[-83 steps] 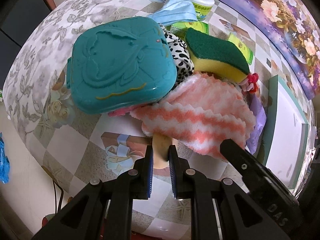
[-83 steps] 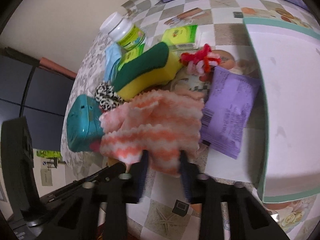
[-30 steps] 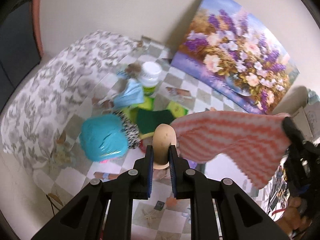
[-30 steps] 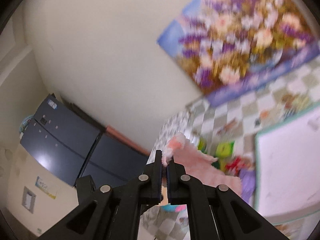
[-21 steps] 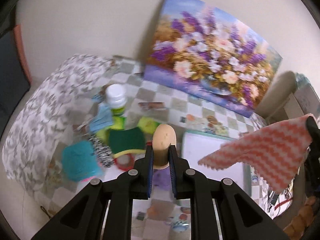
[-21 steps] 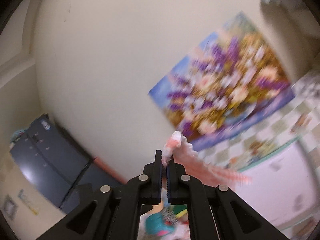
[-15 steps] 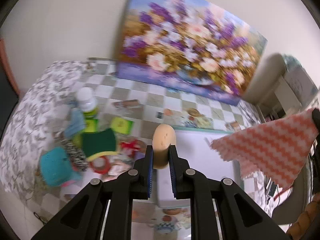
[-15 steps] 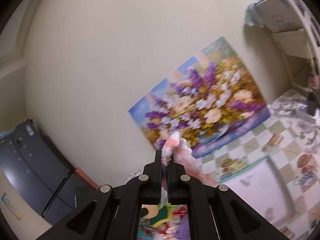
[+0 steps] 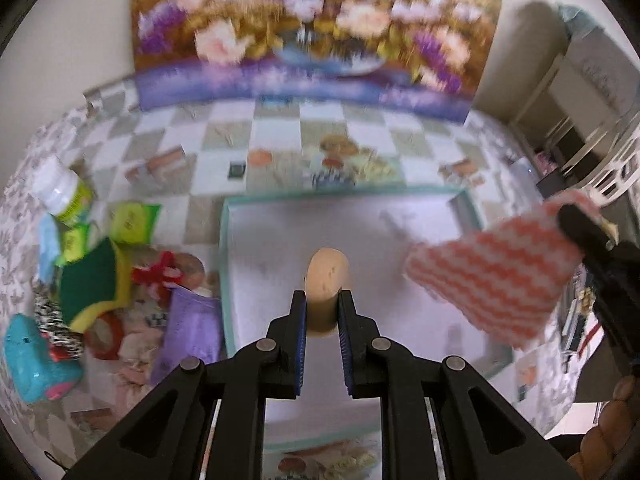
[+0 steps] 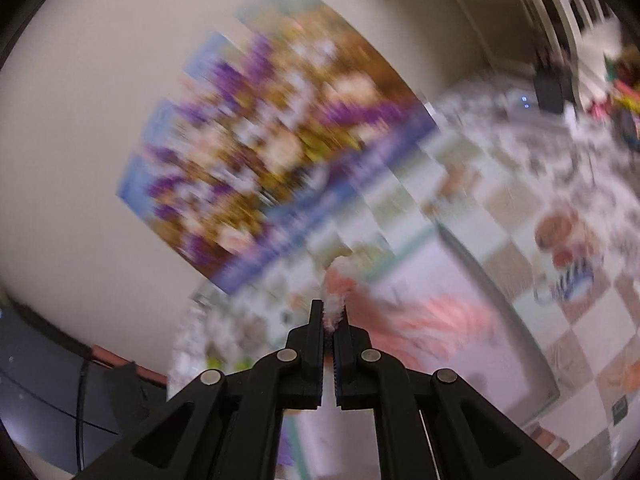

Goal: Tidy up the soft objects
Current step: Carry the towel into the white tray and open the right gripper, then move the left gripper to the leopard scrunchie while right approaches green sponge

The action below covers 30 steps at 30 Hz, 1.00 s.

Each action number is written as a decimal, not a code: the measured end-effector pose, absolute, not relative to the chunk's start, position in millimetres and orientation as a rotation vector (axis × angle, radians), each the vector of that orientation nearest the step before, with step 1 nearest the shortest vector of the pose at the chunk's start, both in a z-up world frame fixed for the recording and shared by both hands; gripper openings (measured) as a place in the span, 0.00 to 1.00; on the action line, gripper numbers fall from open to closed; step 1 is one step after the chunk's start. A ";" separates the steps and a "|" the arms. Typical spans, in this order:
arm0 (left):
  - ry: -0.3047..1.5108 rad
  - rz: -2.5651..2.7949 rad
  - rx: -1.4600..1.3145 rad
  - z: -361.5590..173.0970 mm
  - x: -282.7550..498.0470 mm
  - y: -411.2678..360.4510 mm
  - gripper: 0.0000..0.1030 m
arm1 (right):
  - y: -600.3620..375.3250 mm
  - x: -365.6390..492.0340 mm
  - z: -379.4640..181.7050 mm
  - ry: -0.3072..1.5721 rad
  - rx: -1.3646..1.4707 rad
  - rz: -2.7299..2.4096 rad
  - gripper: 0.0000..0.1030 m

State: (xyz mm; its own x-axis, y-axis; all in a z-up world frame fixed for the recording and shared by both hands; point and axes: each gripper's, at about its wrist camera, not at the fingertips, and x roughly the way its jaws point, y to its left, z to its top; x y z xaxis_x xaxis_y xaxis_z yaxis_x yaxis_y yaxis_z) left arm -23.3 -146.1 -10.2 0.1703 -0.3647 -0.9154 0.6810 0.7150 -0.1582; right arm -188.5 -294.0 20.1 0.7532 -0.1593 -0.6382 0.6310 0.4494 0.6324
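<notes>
both grippers hang over the white tray, each carrying something soft

the left gripper [image 9: 322, 316] pinches a tan sponge [image 9: 326, 280] upright above the tray [image 9: 464, 196] middle; the right gripper [image 10: 329, 320], nearer the tray's right edge, clamps the striped cloth [image 9: 492, 276] dangling below.

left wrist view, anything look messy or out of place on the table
Yes: left of the white tray, the green-yellow sponge, purple packet, teal case and white bottle lie jumbled, overlapping, with the bottle tipped over.
</notes>
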 end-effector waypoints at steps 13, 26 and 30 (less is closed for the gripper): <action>1.254 -0.703 0.349 -62.6 -5.6 -148.4 0.18 | -290.9 -161.9 -51.9 0.882 0.919 -0.646 0.07; 1.145 -0.741 0.278 5.5 -10.1 -143.0 0.78 | -273.9 -165.0 22.9 0.873 0.720 -0.738 0.47; 1.111 -0.741 0.254 24.5 -9.1 -136.3 0.82 | -264.6 -165.6 42.9 0.861 0.673 -0.741 0.63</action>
